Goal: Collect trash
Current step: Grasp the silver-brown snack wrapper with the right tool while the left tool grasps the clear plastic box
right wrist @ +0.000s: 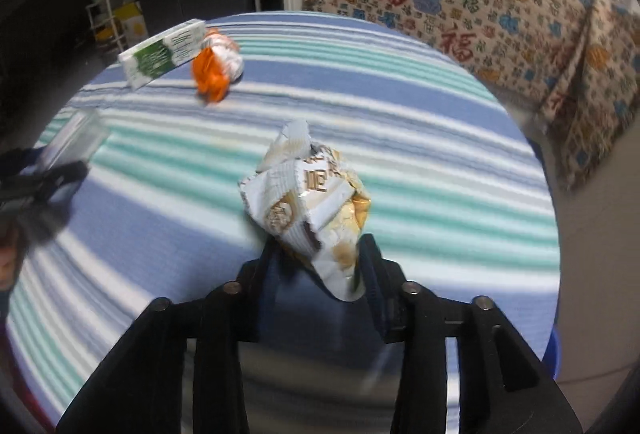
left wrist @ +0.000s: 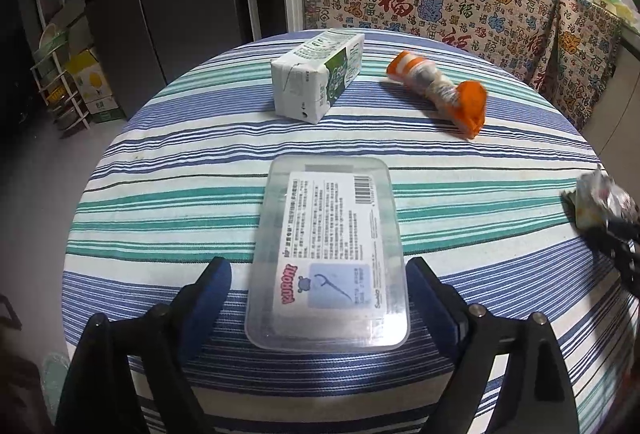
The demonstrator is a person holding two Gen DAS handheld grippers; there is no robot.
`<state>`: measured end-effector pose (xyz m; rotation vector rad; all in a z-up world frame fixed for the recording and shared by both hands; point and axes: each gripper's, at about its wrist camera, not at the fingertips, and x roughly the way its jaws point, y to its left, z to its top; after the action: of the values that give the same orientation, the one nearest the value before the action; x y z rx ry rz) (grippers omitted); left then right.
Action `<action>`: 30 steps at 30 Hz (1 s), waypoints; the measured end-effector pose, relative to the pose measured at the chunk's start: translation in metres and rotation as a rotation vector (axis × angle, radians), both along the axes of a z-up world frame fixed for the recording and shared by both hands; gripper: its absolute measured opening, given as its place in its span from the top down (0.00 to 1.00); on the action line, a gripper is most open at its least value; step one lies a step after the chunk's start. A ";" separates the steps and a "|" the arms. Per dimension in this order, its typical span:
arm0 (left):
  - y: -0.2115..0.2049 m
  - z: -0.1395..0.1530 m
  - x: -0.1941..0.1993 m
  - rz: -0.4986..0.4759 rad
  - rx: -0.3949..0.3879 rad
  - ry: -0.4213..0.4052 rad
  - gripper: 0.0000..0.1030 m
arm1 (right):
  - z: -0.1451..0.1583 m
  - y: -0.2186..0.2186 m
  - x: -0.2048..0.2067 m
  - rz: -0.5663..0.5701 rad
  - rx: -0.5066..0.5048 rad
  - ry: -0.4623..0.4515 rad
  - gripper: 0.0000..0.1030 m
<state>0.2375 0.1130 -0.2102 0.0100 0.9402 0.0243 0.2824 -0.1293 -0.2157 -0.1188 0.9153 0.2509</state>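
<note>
From the left wrist view, the left gripper [left wrist: 320, 286] stands with its jaws wide apart around the near end of a clear rectangular plastic box with a white printed label [left wrist: 326, 254]; the right finger sits right at the box's side, the left finger just off it, and whether either pad presses I cannot tell for sure. The box lies flat on the round table under a blue, teal and white striped cloth [left wrist: 180, 170]. At eleven o'clock from the box lies a white and green paper carton [left wrist: 316, 74] on its side, and at one o'clock a crumpled orange and white wrapper [left wrist: 440, 90], the two apart from each other with bare cloth all round. The table's edge curves close on the left, with grey floor beyond. From the right wrist view, blurred, the right gripper [right wrist: 318, 270] is clamped on the lower end of a crumpled white and gold foil snack wrapper [right wrist: 308, 202], which sticks up toward twelve o'clock. The carton [right wrist: 164, 54] and orange wrapper [right wrist: 216, 66] lie at ten o'clock, far across open cloth; the table's rim falls away at three o'clock.
</note>
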 end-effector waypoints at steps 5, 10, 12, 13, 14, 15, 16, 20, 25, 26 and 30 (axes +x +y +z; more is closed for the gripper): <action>0.012 0.001 -0.011 0.006 -0.002 0.009 0.12 | -0.004 0.000 -0.014 -0.010 0.028 -0.025 0.36; 0.025 0.003 -0.027 0.004 -0.003 0.036 0.12 | -0.008 -0.001 -0.020 0.006 0.024 -0.004 0.12; 0.027 0.003 -0.030 -0.011 -0.007 0.036 0.12 | -0.008 -0.002 -0.021 0.015 0.024 0.001 0.11; 0.026 0.003 -0.030 -0.020 -0.006 0.035 0.12 | -0.008 -0.001 -0.021 0.018 0.027 0.006 0.11; 0.024 0.003 -0.030 -0.032 -0.010 0.035 0.12 | -0.007 -0.002 -0.020 0.023 0.031 0.015 0.11; 0.022 0.003 -0.032 -0.043 -0.015 0.034 0.12 | -0.006 -0.004 -0.019 0.028 0.044 0.029 0.12; 0.020 0.004 -0.031 -0.062 -0.031 0.034 0.12 | -0.003 -0.007 -0.017 0.032 0.069 0.038 0.12; 0.015 0.007 -0.023 -0.095 -0.082 0.026 0.12 | 0.013 -0.022 -0.014 0.050 0.140 0.025 0.12; 0.011 0.005 -0.013 -0.102 -0.062 0.031 0.12 | 0.021 -0.017 -0.012 0.093 0.111 0.008 0.12; 0.011 0.004 -0.011 -0.098 -0.054 0.033 0.12 | 0.021 -0.014 -0.011 0.099 0.099 0.005 0.12; 0.012 0.011 -0.013 -0.091 -0.061 0.010 0.13 | 0.021 -0.005 -0.006 0.095 0.100 0.001 0.18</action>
<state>0.2241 0.1249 -0.1996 -0.0034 0.9497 -0.0882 0.2768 -0.1344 -0.1943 -0.0702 0.8974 0.3844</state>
